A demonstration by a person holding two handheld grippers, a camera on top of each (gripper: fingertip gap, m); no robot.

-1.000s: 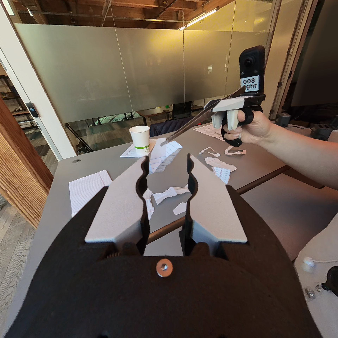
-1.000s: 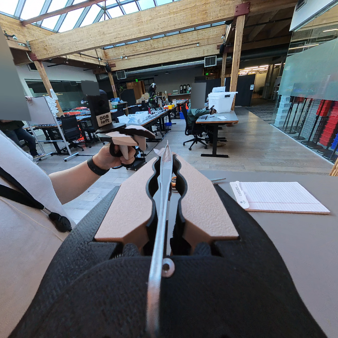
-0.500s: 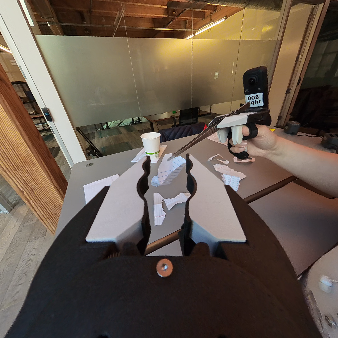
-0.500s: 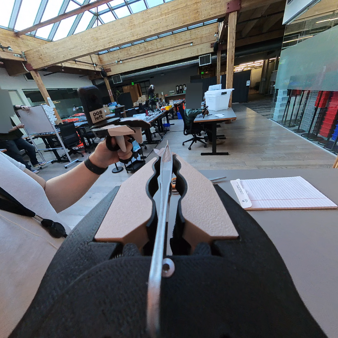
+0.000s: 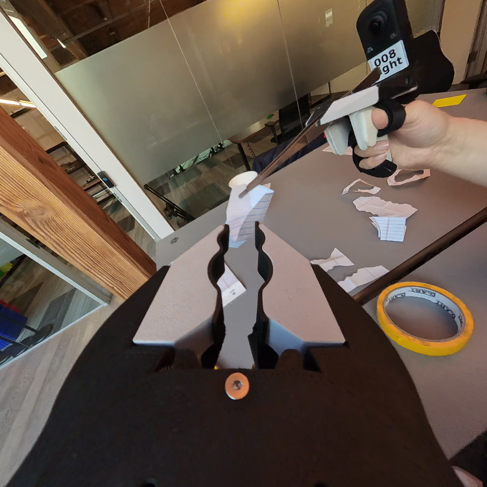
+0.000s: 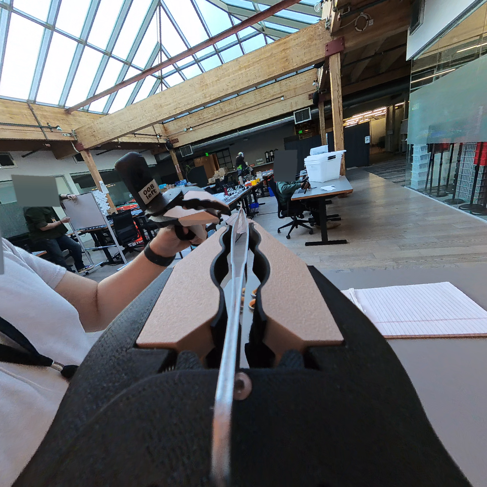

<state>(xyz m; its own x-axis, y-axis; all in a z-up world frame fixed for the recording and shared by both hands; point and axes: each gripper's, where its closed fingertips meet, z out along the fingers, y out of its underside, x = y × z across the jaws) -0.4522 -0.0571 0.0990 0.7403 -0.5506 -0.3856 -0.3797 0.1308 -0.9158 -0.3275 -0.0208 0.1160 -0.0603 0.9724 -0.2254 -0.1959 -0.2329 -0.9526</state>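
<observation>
Right gripper: jaws closed down on a pair of long metal tweezers, the two steel arms running forward between the fingers and meeting at the tip. The tweezer tips pinch the upper edge of a lined paper scrap, which hangs in the air above the tabletop, clear of it

Left gripper: jaws part-open with a narrow gap and nothing between them. The lower end of the hanging scrap sits just at or between the fingertips in the left wrist view; cannot tell whether it touches them

Around: a white paper cup stands behind the scrap, partly hidden by it. More torn paper pieces lie scattered on the tabletop to the right, well apart from the held one. A yellow tape roll lies flat near the left gripper. A lined notepad lies beside the right gripper

Handling judgement: scrap looks very light, thin and limp, curling where it hangs, so it likely swings and twists with any motion. Ragged torn edges suggest it tears easily under a pull. The smooth steel tips hold only a small corner, so slip-out seems possible. Best hold is probably the free lower end, flat across its faces, with light pressure and no tug against the tweezers
</observation>
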